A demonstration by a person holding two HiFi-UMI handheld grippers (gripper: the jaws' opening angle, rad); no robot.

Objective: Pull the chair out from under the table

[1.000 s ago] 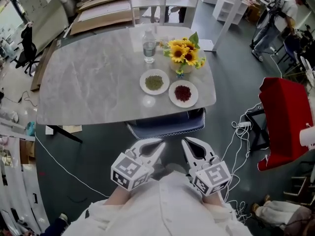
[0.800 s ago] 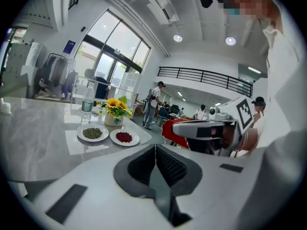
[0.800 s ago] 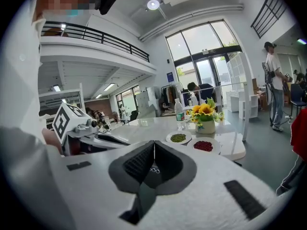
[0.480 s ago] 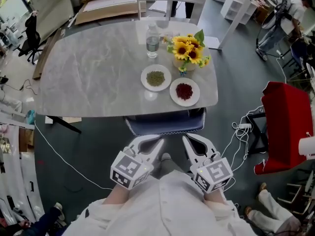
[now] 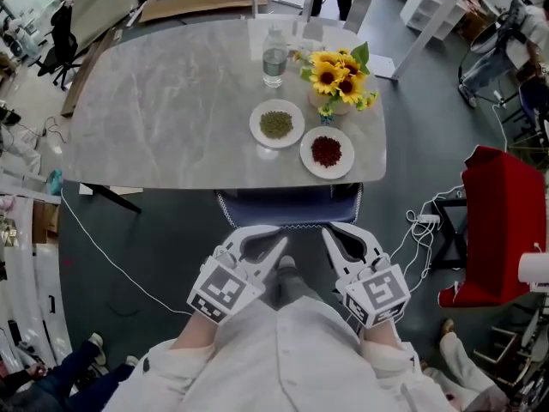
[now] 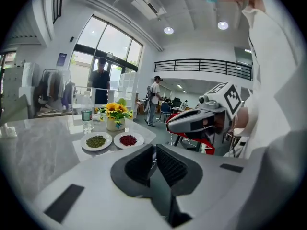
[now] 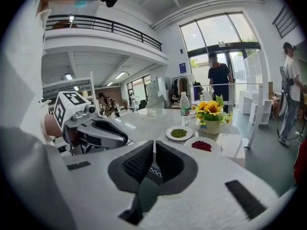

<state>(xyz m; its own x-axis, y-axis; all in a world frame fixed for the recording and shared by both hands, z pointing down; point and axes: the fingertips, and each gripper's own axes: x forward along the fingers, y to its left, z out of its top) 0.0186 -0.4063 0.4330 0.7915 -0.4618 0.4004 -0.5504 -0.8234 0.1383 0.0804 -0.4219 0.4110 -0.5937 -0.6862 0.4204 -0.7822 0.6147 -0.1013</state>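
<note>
Head view shows the chair [image 5: 287,209], a dark blue seat with pale patterned edging, tucked under the near edge of the grey marble table [image 5: 171,118], only its near rim showing. Just nearer, the left gripper [image 5: 279,245] and right gripper [image 5: 327,234] hang side by side, jaws closed on nothing.

Table [image 5: 171,101] and chair [image 5: 287,206] shifted toward the top of the frame, left gripper [image 5: 278,246] and right gripper [image 5: 328,235] slightly higher and wider apart
</note>
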